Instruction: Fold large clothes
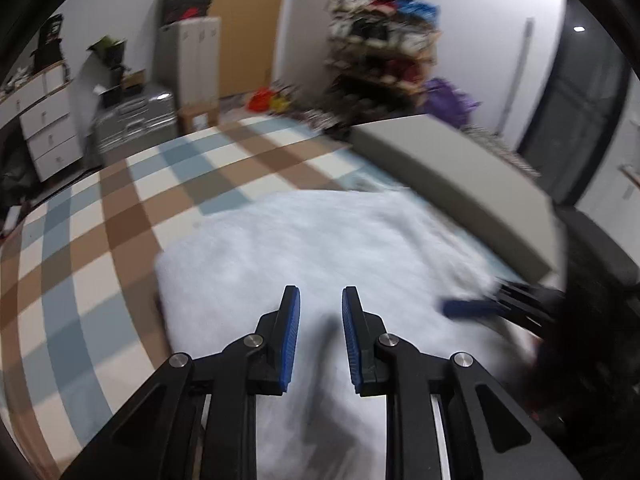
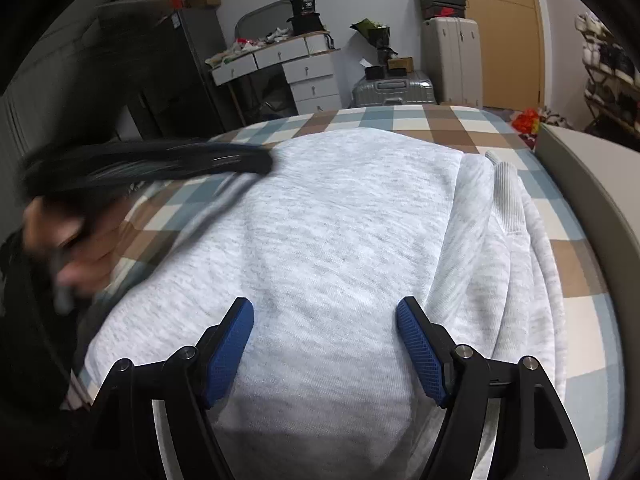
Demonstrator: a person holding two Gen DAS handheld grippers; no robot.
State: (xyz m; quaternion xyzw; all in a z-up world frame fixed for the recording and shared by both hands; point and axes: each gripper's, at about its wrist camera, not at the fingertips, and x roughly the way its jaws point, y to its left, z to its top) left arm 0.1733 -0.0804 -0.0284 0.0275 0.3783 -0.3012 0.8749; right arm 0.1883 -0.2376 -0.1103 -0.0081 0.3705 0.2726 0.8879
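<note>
A light grey sweatshirt (image 1: 320, 240) (image 2: 340, 220) lies folded on the checked bed cover (image 1: 100, 240) (image 2: 440, 120), with a ribbed cuff and loose folds along its right side in the right wrist view. My left gripper (image 1: 320, 296) hovers over the cloth, its blue pads a narrow gap apart with nothing between them. My right gripper (image 2: 324, 308) stands wide open above the flat panel, gripping nothing. The right gripper (image 1: 472, 308) shows as a blur in the left wrist view. In the right wrist view the left gripper (image 2: 160, 160) and the hand (image 2: 72, 248) holding it are blurred.
A grey padded bed end (image 1: 460, 168) (image 2: 592, 184) borders the cover on the right. Beyond the bed stand white drawers (image 2: 312, 80), silver and beige suitcases (image 2: 392, 88), a shoe rack (image 1: 380, 48) and a wooden door (image 2: 504, 32).
</note>
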